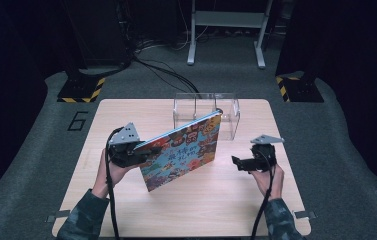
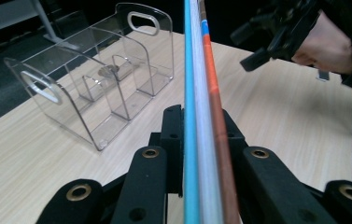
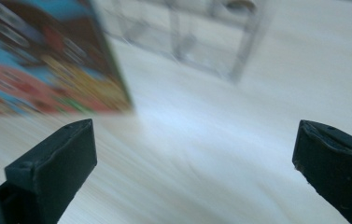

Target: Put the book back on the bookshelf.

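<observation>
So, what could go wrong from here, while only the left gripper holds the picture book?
1. The left gripper pinches the picture book at one edge only, so it may sag or slip onto the table.
2. The book's far corner sits close to the clear organizer; a swing could knock it.
3. The right gripper is open and empty beside the book, so a hasty grab might miss.

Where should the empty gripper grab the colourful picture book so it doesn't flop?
Probably the colourful picture book's free right edge, coming in from the right. The left gripper already pinches its other edge, and the right gripper waits open beside it, jaws facing that thin edge.
</observation>
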Tool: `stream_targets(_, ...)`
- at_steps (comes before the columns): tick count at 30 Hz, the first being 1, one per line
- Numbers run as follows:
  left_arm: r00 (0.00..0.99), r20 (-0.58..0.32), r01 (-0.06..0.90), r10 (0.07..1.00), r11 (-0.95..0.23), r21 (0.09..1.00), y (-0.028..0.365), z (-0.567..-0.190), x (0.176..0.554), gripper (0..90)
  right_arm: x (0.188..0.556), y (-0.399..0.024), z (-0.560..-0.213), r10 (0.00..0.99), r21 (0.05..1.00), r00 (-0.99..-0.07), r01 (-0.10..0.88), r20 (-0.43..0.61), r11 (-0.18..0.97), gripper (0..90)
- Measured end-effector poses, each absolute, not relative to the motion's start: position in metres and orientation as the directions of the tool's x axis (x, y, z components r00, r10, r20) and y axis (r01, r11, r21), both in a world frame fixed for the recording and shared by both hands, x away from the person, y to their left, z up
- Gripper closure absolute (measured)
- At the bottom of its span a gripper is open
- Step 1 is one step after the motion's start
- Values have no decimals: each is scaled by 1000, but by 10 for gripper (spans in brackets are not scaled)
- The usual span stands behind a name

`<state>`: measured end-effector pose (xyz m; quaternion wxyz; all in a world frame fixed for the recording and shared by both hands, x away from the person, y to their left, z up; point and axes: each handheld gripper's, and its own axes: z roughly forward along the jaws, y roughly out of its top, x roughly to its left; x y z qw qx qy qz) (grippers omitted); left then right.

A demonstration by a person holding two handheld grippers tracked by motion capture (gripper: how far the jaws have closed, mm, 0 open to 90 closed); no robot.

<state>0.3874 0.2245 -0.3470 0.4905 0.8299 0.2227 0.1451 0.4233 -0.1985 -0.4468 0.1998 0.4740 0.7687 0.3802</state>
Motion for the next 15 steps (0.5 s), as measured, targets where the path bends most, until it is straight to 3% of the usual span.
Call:
stream_targets(8, 860, 37, 216, 509, -428, 878, 218, -341, 389, 722, 416, -241, -500, 939, 739, -335, 651, 78, 171, 0)
stream_targets(15, 869, 43, 221, 494, -463, 859, 217, -341, 390, 789, 418, -255, -517, 952, 735, -291, 665, 91, 133, 0)
